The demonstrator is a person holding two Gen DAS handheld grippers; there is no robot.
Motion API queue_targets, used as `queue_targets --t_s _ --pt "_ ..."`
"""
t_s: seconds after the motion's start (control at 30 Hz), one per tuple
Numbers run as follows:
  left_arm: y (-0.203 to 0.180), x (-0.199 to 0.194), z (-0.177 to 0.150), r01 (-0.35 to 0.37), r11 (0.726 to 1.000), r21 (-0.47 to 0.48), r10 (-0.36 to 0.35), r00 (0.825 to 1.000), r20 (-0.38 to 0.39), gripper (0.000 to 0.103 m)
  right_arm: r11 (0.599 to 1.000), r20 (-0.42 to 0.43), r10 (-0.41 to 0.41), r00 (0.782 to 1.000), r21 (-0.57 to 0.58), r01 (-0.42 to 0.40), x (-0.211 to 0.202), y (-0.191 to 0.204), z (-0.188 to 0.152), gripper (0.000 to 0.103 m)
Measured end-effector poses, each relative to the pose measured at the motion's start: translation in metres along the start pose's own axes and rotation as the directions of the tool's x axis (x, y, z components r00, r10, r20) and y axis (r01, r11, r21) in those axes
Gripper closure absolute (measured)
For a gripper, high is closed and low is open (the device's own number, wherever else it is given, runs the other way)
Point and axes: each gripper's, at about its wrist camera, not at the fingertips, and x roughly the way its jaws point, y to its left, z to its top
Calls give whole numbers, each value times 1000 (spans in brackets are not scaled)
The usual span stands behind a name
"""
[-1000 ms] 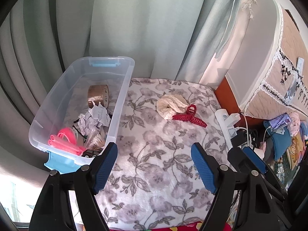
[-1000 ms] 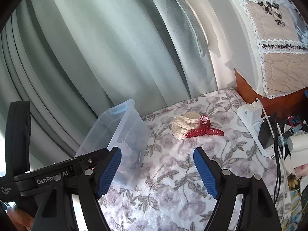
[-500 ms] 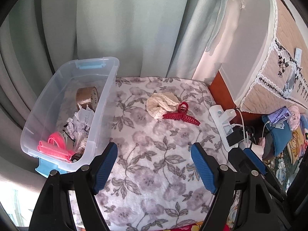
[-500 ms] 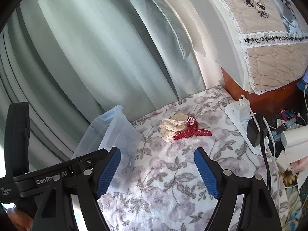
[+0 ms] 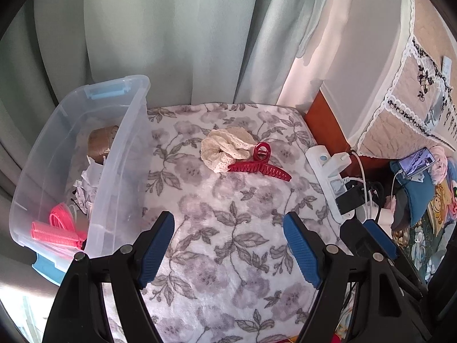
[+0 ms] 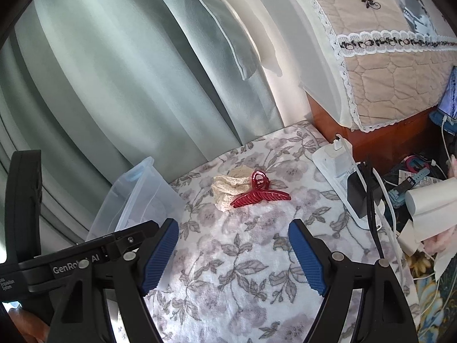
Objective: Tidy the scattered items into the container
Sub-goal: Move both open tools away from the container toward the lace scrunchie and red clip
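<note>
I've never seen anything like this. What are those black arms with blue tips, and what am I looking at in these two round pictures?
They are two hand-held grippers, one in each of a person's hands, each with a camera looking along its fingers. One picture is from the left gripper, the other from the right gripper. Both are open and hold nothing. On the flowered blanket lie a red hair claw touching a cream lace scrunchie. The clear bin at the left already holds pink rollers, crumpled paper and tape.

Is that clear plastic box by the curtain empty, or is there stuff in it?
Not empty. The clear plastic box holds pink hair rollers, crumpled paper and a brown tape roll.
</note>
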Motion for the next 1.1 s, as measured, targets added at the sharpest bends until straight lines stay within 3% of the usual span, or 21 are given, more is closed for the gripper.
queue_targets --t_s 0.73,1.1 --pt "4 81 29 68 997 -35 -70 995 -73 24 993 -124 -110 986 -53 104 75 -17 3 21" --pt "17 123 48 47 996 -77 -53 995 -81 24 989 -182 -141 973 -65 131 116 -25 2 21"
